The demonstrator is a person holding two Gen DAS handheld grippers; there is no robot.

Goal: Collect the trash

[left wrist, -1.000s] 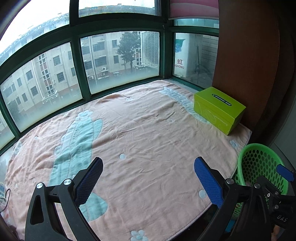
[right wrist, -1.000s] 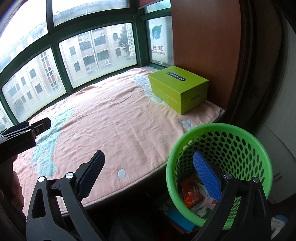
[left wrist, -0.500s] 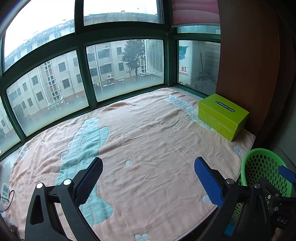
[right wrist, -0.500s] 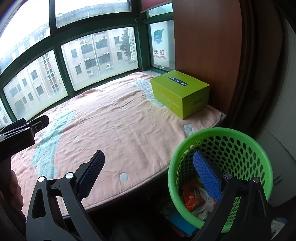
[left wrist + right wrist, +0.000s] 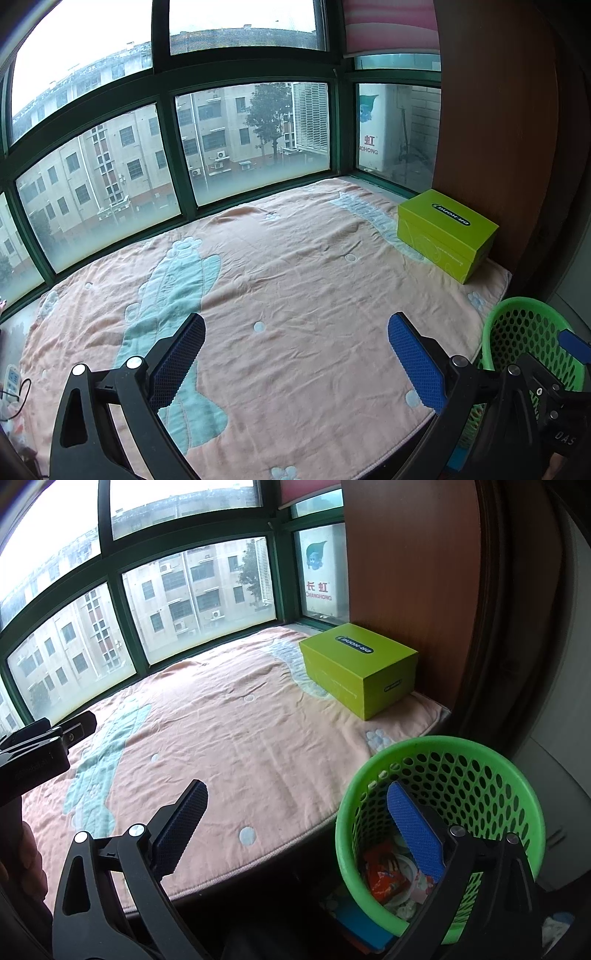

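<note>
The right hand-held gripper, black-framed with blue cross-hatched rubber pads, is spread wide and holds nothing; its right pad hangs over the mouth of a round green perforated plastic basket standing on the floor against the edge of the window seat. Inside the basket lie crumpled wrappers, one orange-red and glossy, the others pale and hard to tell apart. The left hand-held gripper, of the same make, is likewise spread wide and empty, poised level above the front of a peach-pink terry blanket with pale teal cartoon shapes and small white dots, wrinkled softly across the seat. In the left view the basket sits at the blanket's right corner. Farther back, a lime-green rectangular cardboard box with a dark oval label rests on the blanket beside a reddish-brown wooden panel. Beyond, dark green window frames curve around the seat.
</note>
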